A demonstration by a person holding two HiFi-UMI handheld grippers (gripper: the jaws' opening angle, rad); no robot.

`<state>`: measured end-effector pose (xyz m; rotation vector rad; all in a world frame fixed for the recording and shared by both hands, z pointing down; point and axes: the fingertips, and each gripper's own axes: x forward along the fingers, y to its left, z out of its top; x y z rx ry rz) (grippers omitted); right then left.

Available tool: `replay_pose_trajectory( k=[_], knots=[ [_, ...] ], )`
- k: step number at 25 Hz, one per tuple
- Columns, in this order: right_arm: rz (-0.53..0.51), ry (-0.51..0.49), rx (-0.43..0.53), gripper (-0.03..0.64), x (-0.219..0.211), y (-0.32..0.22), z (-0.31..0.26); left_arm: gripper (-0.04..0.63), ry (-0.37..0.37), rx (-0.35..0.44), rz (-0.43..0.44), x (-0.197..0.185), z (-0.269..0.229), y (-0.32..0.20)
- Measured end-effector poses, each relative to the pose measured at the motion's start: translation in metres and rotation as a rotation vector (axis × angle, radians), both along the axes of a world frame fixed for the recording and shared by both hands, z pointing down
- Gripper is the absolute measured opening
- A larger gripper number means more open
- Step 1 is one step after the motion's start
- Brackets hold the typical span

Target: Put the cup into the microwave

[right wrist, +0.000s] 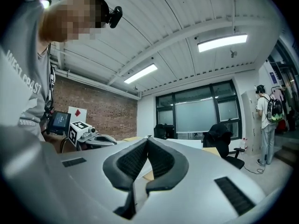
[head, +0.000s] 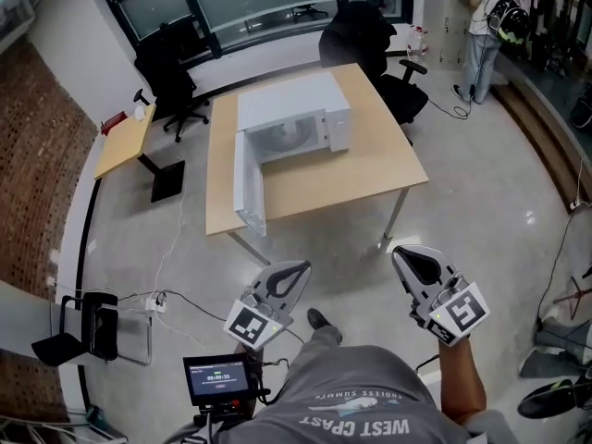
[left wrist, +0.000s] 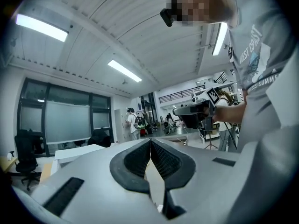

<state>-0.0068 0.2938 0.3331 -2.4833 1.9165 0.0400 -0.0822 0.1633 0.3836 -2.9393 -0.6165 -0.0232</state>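
Microwave (head: 296, 118): white and boxy, set at the middle of a pale wooden surface (head: 379, 169). Its door (head: 250, 188) is swung wide open toward the near left. The cavity is seen pale inside, and whether the cup lies there cannot be told at this size.

Left gripper (head: 298, 268): held near, well apart from the surface. Its jaws are closed together and nothing is caught between them.

Right gripper (head: 400, 252): held near at the right. Its jaws are pressed together and it is empty.

Both empty – left hand-held gripper (head: 298, 269) and right hand-held gripper (head: 401, 253), jaws together.
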Motion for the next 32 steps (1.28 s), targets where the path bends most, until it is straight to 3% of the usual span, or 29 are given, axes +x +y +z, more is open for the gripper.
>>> replay_pose_trajectory(
  k=[7,12,16,18,23,27,32],
  knots=[
    [-0.035,0.016,0.034,0.018,-0.083,0.106,-0.018,0.021,-0.023,0.02,0.004,-0.079,-0.01,0.108],
    [-0.042,0.006,0.047,0.018,-0.119,0.146,-0.029,0.021,-0.053,0.06,-0.011,-0.116,-0.027,0.144],
    [-0.048,-0.038,0.067,0.018,-0.135,0.166,-0.025,0.021,-0.137,0.105,-0.032,-0.137,-0.027,0.161],
    [-0.053,-0.054,0.072,0.018,-0.142,0.166,-0.016,0.021,-0.14,0.114,-0.032,-0.144,-0.028,0.163],
    [-0.114,-0.073,0.052,0.018,-0.17,0.136,0.013,0.021,-0.03,0.198,-0.005,-0.164,-0.024,0.145],
    [-0.133,-0.041,-0.013,0.018,-0.198,0.102,0.018,0.021,0.001,0.156,-0.049,-0.197,-0.019,0.112],
    [-0.156,-0.031,0.0,0.018,-0.251,0.053,0.005,0.021,-0.006,0.139,-0.07,-0.244,-0.016,0.065]
  ],
)
